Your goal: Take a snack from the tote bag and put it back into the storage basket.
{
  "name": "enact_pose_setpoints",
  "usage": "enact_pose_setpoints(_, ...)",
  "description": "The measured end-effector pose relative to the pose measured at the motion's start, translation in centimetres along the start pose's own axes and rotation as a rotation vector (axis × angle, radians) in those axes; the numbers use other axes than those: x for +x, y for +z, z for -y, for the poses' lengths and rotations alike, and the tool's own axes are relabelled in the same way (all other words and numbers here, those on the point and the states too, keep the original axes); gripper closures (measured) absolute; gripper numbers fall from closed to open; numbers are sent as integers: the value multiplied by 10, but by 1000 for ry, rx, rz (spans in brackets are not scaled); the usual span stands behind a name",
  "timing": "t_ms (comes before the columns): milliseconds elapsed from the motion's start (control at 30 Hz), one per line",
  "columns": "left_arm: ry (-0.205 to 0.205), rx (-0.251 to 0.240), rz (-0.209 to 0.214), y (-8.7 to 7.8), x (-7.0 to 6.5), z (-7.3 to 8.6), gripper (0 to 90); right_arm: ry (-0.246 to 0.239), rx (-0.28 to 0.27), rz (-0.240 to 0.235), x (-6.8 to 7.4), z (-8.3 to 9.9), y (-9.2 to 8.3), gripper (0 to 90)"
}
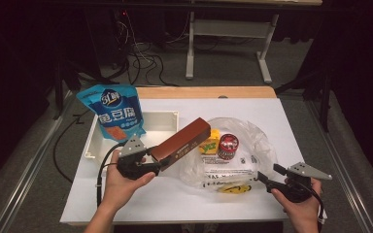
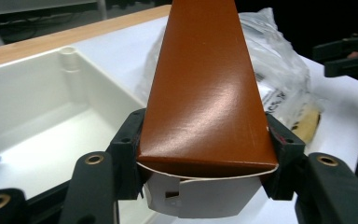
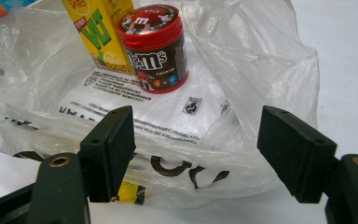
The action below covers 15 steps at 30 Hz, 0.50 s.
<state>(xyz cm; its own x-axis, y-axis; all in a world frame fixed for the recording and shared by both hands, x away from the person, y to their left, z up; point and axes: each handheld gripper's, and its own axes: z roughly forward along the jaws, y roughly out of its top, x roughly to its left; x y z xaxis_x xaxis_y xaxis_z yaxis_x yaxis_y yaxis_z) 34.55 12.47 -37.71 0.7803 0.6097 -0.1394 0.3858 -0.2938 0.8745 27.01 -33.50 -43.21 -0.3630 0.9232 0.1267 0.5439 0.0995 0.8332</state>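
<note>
Left hand-held gripper clamps the near end of a long reddish-brown carton, its pads pressed against both side faces; in the left gripper view the carton runs away from the jaws with its white end flap bulging open just below the grip. Held off the bench, the carton slants from the gripper up toward the middle of the bench, its far end over the edge of a clear plastic bag. Just left of it sits a white plastic tray near the bench's left edge, with a blue snack pouch propped at the tray's far left corner.

On the bag stand a yellow drink carton and, touching it on the right, a red-lidded M&M's jar.

Right hand-held gripper rests near the bench's front right corner with jaws standing wide; the right gripper view shows the bag's printed front edge lying between them, the pads not pressing it.
</note>
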Motion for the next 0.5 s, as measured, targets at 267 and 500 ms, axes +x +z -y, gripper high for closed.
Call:
enact_pose_setpoints(267,-46,-16,-67,-15,24,6,438,10,5,4,-1,1,0,285)
enact_pose_setpoints(500,-77,-7,-119,-22,42,13,438,6,8,4,-1,1,1,288)
